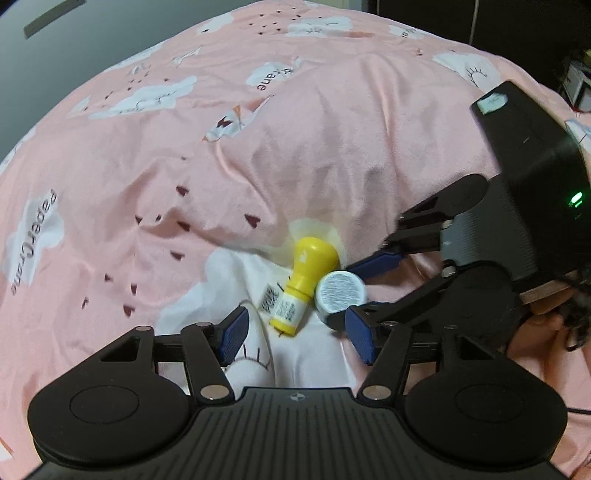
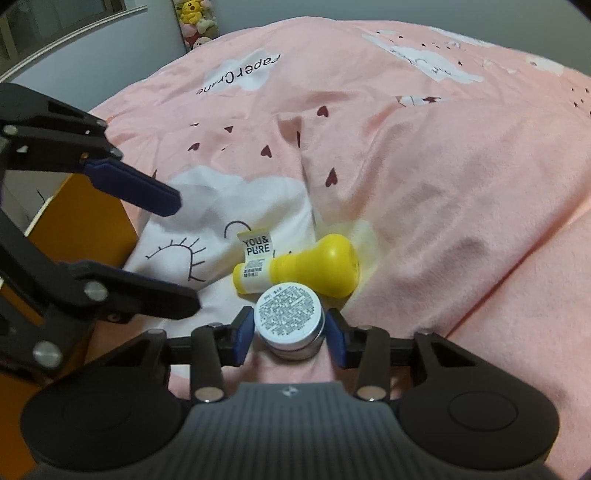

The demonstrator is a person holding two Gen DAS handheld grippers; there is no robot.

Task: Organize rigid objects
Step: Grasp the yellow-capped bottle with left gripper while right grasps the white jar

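A yellow bottle [image 1: 300,287] with a white label lies on its side on the pink bedcover; it also shows in the right wrist view [image 2: 314,267]. A small round white jar [image 1: 341,293] stands right beside it, touching it. My right gripper [image 2: 290,334] is shut on the jar [image 2: 290,314], one blue pad on each side. In the left wrist view the right gripper [image 1: 364,291] comes in from the right. My left gripper [image 1: 297,332] is open and empty, just in front of the bottle, and reaches in from the left in the right wrist view [image 2: 173,251].
The pink bedcover [image 1: 332,147] with white cloud prints is soft and wrinkled, with a raised fold behind the objects. An orange-brown cabinet [image 2: 92,229] stands beside the bed at the left. Plush toys [image 2: 195,18] sit far back.
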